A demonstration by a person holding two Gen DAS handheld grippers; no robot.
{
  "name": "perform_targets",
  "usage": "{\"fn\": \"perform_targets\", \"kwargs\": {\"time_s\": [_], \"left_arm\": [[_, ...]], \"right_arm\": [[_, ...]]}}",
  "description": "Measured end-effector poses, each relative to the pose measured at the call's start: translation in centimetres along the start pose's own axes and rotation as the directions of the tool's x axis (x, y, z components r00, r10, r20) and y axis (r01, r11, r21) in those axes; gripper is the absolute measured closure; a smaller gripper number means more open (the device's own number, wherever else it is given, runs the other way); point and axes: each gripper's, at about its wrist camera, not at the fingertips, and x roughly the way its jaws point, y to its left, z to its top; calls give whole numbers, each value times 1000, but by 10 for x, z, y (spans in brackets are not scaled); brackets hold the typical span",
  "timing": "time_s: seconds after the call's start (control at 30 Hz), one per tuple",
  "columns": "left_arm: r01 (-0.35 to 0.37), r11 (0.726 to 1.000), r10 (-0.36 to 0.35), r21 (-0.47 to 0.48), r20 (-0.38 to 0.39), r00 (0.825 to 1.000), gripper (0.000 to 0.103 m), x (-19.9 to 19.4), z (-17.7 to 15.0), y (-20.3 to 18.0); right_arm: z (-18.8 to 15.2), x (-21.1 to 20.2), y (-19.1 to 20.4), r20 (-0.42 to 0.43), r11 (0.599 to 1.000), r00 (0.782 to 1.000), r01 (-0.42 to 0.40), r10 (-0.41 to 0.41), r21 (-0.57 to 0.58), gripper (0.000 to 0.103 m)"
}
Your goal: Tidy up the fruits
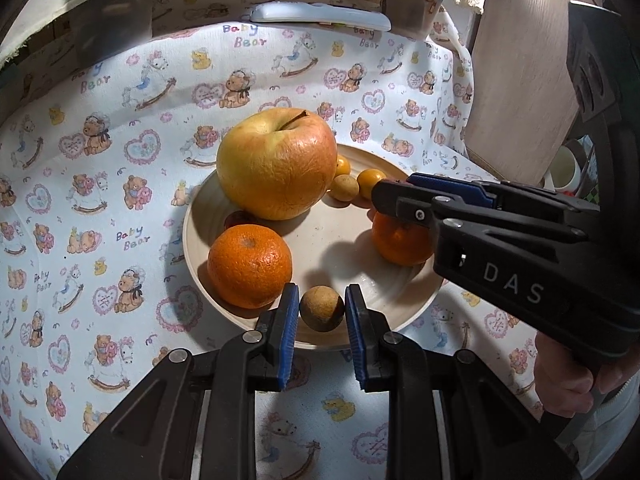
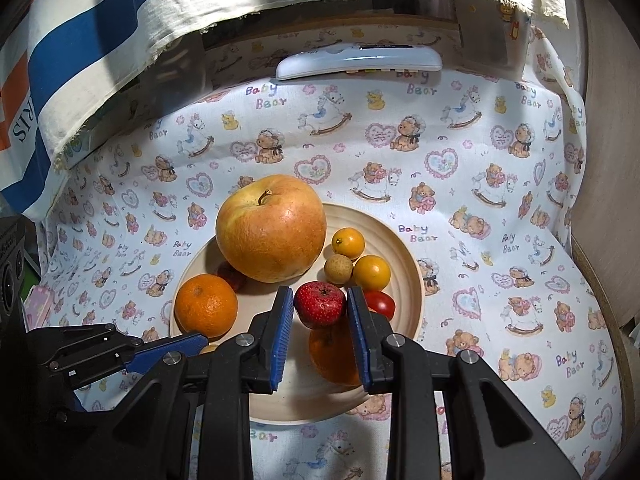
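Observation:
A cream plate (image 1: 320, 240) (image 2: 404, 248) holds a big apple (image 1: 276, 164) (image 2: 272, 228), two oranges (image 1: 250, 266) (image 1: 400, 240), small yellow fruits (image 2: 372, 272) and a cherry tomato (image 2: 380, 304). My left gripper (image 1: 322, 310) is shut on a small brown round fruit (image 1: 322, 308) at the plate's near rim. My right gripper (image 2: 320, 306) is shut on a red bumpy fruit (image 2: 320, 304) above the plate, over the second orange (image 2: 336, 356). The right gripper also shows in the left wrist view (image 1: 400, 200), and the left gripper in the right wrist view (image 2: 172, 350).
The table wears a white Baby Bear cloth (image 1: 100, 200) (image 2: 500, 200). A white remote (image 1: 320, 16) (image 2: 360, 62) lies at the far edge. A wooden panel (image 1: 528, 80) stands at the right. A striped cloth (image 2: 100, 40) hangs at the back left.

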Motion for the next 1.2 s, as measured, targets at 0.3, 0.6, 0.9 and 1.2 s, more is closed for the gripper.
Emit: {"fn": "perform_targets", "kwargs": {"time_s": [0.3, 0.6, 0.9, 1.2], "left_arm": [[-8, 1000, 8, 11, 6, 1000, 80, 3, 0, 0], [-1, 1000, 1, 10, -5, 1000, 74, 5, -1, 2], [-3, 1000, 3, -5, 34, 999, 57, -10, -2, 2], [-66, 995, 77, -69, 176, 981, 33, -63, -7, 17]], "right_arm": [[0, 1, -1, 1, 1000, 1000, 10, -10, -4, 74], [-1, 1, 0, 1, 1000, 1000, 14, -14, -3, 74], [0, -6, 1, 40, 1000, 999, 1, -1, 5, 43], [5, -48, 12, 228, 1000, 974, 12, -5, -28, 29]]}}
